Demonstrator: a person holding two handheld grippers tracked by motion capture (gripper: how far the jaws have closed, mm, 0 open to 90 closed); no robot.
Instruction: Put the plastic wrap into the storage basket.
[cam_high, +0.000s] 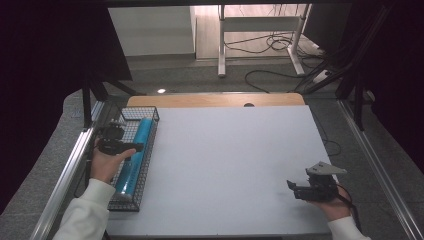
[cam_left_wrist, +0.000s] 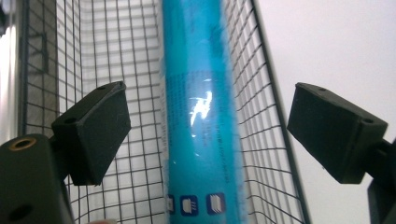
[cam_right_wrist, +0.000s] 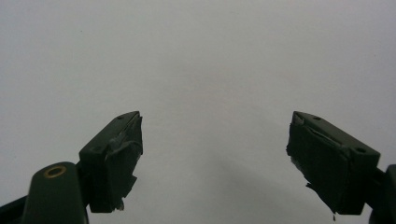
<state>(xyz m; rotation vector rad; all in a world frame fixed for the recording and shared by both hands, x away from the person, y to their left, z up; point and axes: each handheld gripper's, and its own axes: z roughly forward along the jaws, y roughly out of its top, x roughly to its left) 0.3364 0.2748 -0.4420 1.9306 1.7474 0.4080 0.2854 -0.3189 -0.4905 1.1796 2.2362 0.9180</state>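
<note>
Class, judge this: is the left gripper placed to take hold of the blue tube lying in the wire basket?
Probably yes: the left gripper hangs open directly over the blue tube, and the wire basket is open-topped.

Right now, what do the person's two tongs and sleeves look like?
Both tongs are black, with two blocky square-ended jaws each. The left tongs have a brass-coloured ring on the body. The right tongs carry a grey three-cornered plate on top, a dark cable, and pads with frayed edges. Both sleeves are white.
</note>
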